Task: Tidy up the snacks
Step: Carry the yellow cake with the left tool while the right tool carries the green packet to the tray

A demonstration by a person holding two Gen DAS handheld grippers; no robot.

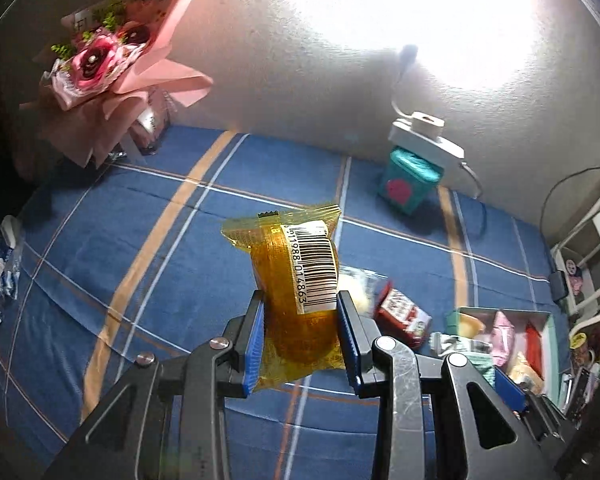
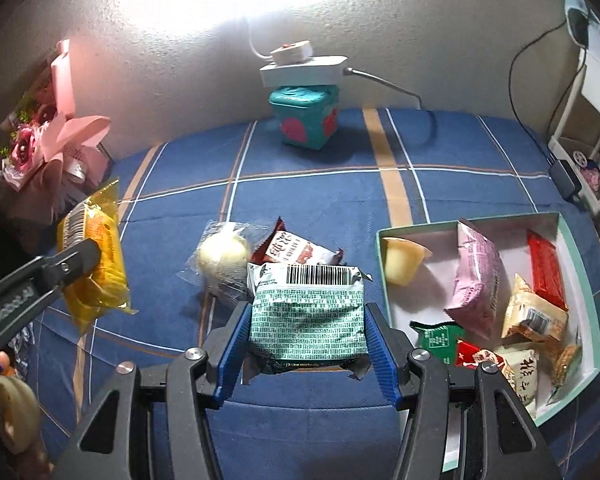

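My left gripper (image 1: 300, 300) is shut on a yellow see-through snack packet (image 1: 296, 288) with a barcode label, held above the blue plaid cloth (image 1: 160, 240). The right wrist view shows that packet (image 2: 96, 268) at the left. My right gripper (image 2: 305, 310) is shut on a green-and-white packet (image 2: 308, 316) with a barcode, also lifted off the cloth. A clear-wrapped pale bun (image 2: 222, 258) and a red-and-white packet (image 2: 296, 252) lie on the cloth behind it. The teal-rimmed box (image 2: 460, 222) to the right holds several snacks.
A teal tin (image 2: 304, 120) with a white power strip (image 2: 300, 70) on top stands by the back wall. A pink bouquet (image 2: 40, 140) sits at the back left. A white rack (image 2: 588, 120) and cables are at the right. Wrappers (image 1: 0, 264) lie at the left edge.
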